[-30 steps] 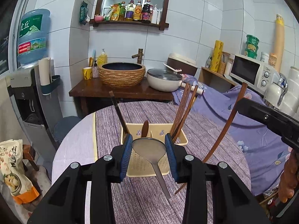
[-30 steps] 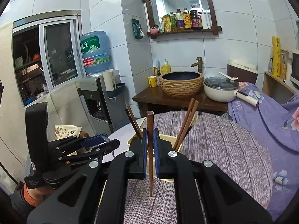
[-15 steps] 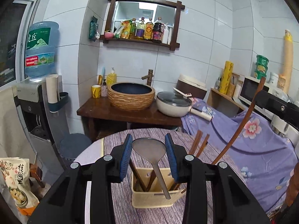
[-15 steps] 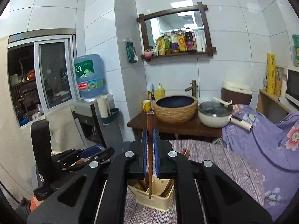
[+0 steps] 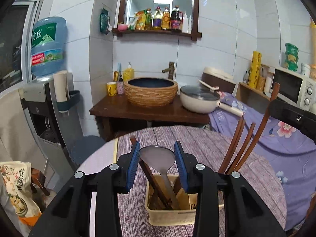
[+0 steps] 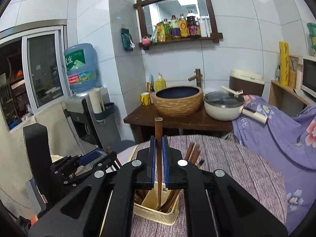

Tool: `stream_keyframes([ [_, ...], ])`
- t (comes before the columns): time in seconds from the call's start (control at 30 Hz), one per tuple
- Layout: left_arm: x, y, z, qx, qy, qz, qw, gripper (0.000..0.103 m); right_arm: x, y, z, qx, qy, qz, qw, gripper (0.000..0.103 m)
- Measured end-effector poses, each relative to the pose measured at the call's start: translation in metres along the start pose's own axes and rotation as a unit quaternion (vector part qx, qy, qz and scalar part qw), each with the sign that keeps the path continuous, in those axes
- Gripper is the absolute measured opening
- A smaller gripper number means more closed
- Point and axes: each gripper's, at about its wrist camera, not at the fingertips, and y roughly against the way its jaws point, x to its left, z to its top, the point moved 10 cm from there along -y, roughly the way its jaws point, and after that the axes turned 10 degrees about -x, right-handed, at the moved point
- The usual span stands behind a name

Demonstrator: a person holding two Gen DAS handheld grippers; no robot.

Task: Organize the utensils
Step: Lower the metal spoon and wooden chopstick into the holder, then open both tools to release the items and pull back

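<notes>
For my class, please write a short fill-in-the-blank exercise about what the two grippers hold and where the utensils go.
1. The left gripper holds a metal ____.
2. The right gripper is shut on a wooden ____.
3. The utensils stand in a cream plastic ____ on the table.
4. A white pan sits beside the woven ____.

Missing words: spoon; chopstick; basket; basin

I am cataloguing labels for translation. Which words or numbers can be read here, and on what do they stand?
"FE": purple cloth, earlier letters hidden.
Water bottle label: Chinese characters, too blurred.
Shelf bottles, snack bag: too small or blurred.
</notes>
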Motion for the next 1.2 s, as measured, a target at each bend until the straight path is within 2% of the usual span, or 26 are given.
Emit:
stream_keyframes([
  [0.27, -0.005, -0.011, -0.037, 0.024, -0.018, -0.002, 0.9995, 0.035, -0.006, -0.016, -0.048, 0.03, 0.004, -0.004, 1.0, 0.007],
  [0.6, -0.013, -0.023, -0.065, 0.045, -0.044, 0.003, 0.998, 0.035, -0.003, -0.015, -0.055, 0.024, 0.022, -0.014, 0.999, 0.007],
  [0.9, -0.019, -0.018, -0.065, 0.037, -0.062, -0.001, 0.9974, 0.036, -0.007, -0.016, -0.055, 0.021, 0.024, -0.021, 0.999, 0.007],
  [0.93, -0.019, -0.016, -0.065, 0.036, -0.062, -0.002, 0.9974, 0.037, -0.007, -0.015, -0.055, 0.019, 0.022, -0.021, 0.999, 0.007],
  [1.07, -0.017, -0.007, -0.061, 0.023, -0.063, 0.0, 0.9977, 0.053, -0.009, -0.012, -0.051, 0.009, 0.024, -0.023, 0.999, 0.008],
  [1.13, -0.017, 0.002, -0.057, 0.011, -0.063, 0.0, 0.9979, 0.057, -0.011, -0.008, -0.048, 0.003, 0.02, -0.022, 1.0, 0.008],
  [1.17, -0.017, 0.008, -0.055, 0.004, -0.063, -0.001, 0.998, 0.062, -0.011, -0.004, -0.046, -0.001, 0.019, -0.021, 1.0, 0.009],
  [1.2, -0.017, 0.015, -0.053, -0.004, -0.063, -0.001, 0.998, 0.066, -0.012, -0.002, -0.045, -0.004, 0.019, -0.021, 1.0, 0.014],
])
